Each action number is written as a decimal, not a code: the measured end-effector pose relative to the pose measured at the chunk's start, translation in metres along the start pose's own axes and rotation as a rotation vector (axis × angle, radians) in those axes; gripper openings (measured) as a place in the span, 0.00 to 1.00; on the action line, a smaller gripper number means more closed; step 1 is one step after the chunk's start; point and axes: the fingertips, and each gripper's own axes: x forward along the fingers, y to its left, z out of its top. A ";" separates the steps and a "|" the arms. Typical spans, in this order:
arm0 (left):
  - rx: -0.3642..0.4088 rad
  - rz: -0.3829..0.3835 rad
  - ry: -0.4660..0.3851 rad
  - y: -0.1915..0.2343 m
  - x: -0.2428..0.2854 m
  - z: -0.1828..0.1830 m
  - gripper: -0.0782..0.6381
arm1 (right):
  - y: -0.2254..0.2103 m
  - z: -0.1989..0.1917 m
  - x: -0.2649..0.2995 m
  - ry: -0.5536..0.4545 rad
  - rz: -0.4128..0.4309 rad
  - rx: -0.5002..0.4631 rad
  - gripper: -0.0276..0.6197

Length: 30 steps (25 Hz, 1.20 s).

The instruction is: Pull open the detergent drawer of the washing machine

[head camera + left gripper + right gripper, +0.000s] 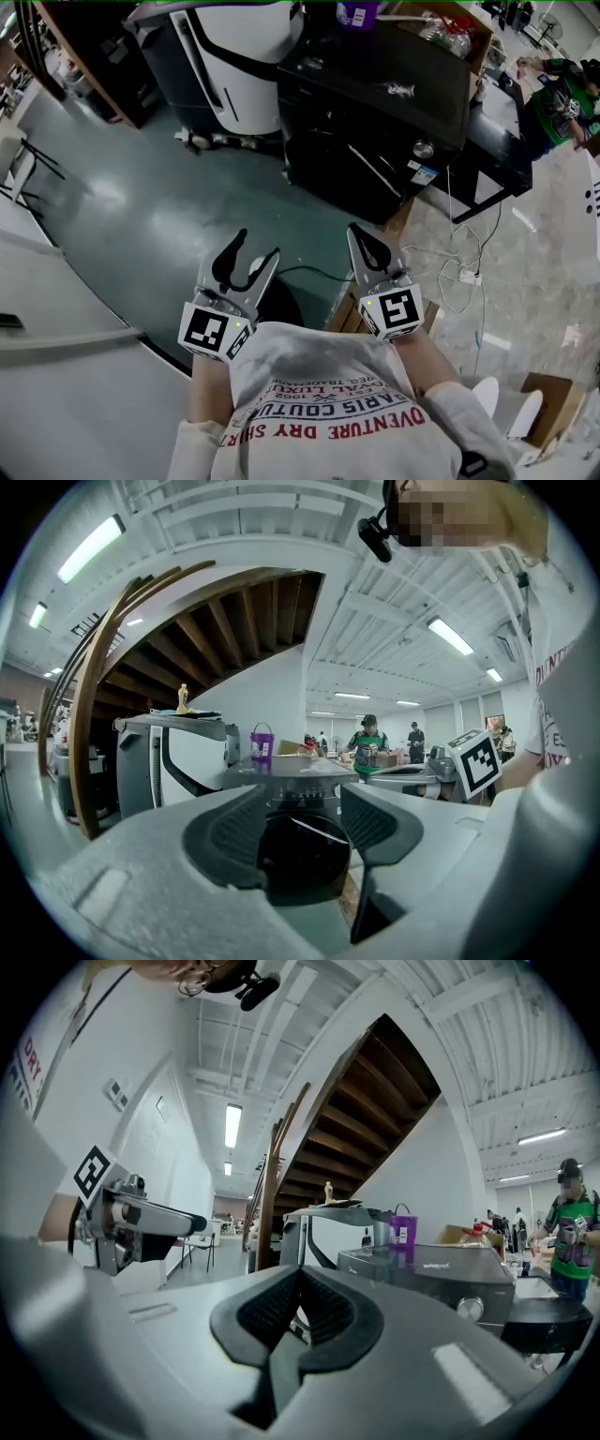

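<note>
In the head view the black washing machine (375,103) stands ahead across the green floor, its front and round knob (424,150) turned toward me. I cannot make out its detergent drawer. Both grippers are held close to my chest, well short of the machine. My left gripper (257,246) is open with nothing between its jaws. In the left gripper view the machine's dark round door (302,855) shows through the open left gripper (300,799). My right gripper (357,230) is shut and empty. In the right gripper view the right gripper (300,1279) has its pads together, with the machine (422,1274) to their right.
A white-and-grey appliance (230,56) stands left of the washer, and a purple bucket (356,14) sits behind it. Cables and a power strip (466,277) lie on the floor to the right. A wooden staircase (84,56) rises far left. A person in green (558,103) works at the back right.
</note>
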 end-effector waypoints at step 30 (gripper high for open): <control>-0.253 -0.458 0.129 0.255 0.217 0.038 0.45 | -0.080 0.060 0.288 0.108 -0.425 -0.026 0.04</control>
